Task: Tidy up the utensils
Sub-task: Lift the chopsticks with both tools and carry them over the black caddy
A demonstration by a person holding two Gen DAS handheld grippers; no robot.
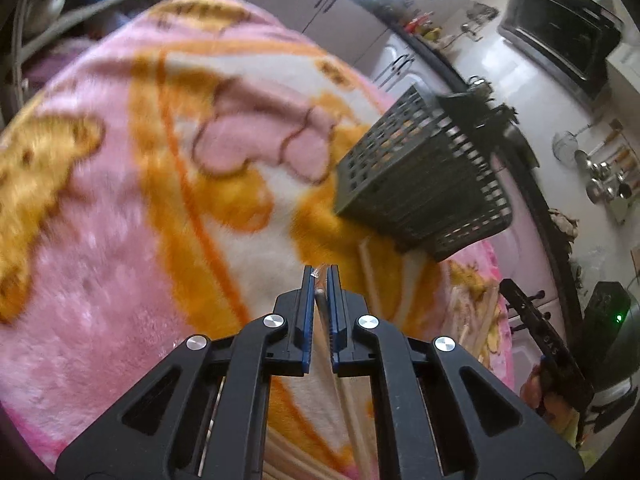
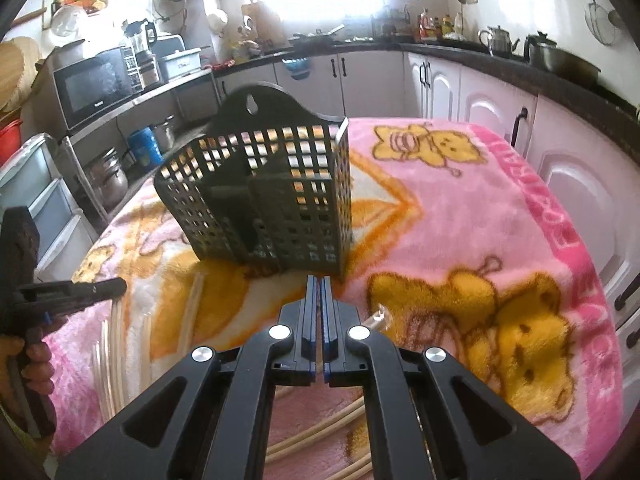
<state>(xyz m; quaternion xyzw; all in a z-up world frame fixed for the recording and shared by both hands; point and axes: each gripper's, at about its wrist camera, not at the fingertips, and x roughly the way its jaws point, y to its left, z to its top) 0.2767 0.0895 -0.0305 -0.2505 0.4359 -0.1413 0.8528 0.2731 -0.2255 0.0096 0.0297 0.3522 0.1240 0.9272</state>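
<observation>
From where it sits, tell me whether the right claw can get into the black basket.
Probably yes. The right claw sits just short of the black basket, whose open top tilts toward it, with nothing between. It looks shut and would need to rise a little.

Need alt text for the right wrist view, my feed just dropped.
The right gripper points, jaws nearly closed, at a dark slotted utensil caddy standing on a pink and orange blanket. Pale chopsticks lie loose on the blanket, and the left gripper reaches in from the left edge.
</observation>
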